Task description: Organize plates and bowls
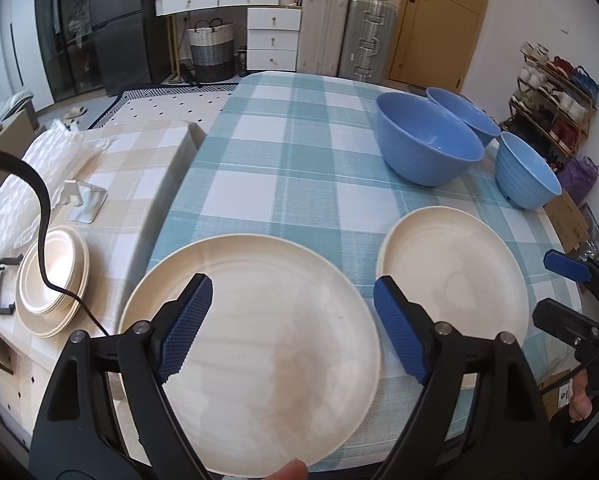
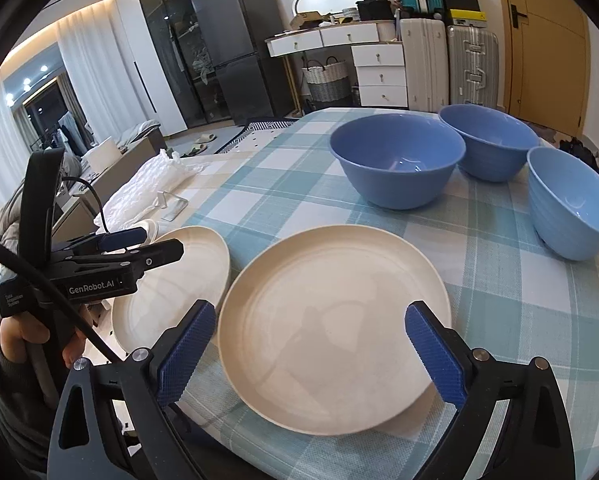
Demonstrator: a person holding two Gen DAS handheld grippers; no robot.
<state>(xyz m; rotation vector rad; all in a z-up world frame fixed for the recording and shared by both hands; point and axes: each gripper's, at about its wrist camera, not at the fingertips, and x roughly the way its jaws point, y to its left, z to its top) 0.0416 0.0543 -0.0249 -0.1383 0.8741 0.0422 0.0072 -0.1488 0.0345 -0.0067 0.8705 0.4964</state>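
Both grippers hang released, jaws wide, nothing between the pads. The left gripper (image 1: 293,328) hovers over the large cream plate (image 1: 259,360); the right gripper (image 2: 311,356) over the smaller cream plate (image 2: 335,328) at its 3 o'clock. Three blue bowls (image 2: 397,160) stand at 1 o'clock on the checked tablecloth (image 2: 499,280). Both plates sit close to the near table edge, the large one seemingly overhanging, so I'd say a clumsy pinch on a rim could tip it off.
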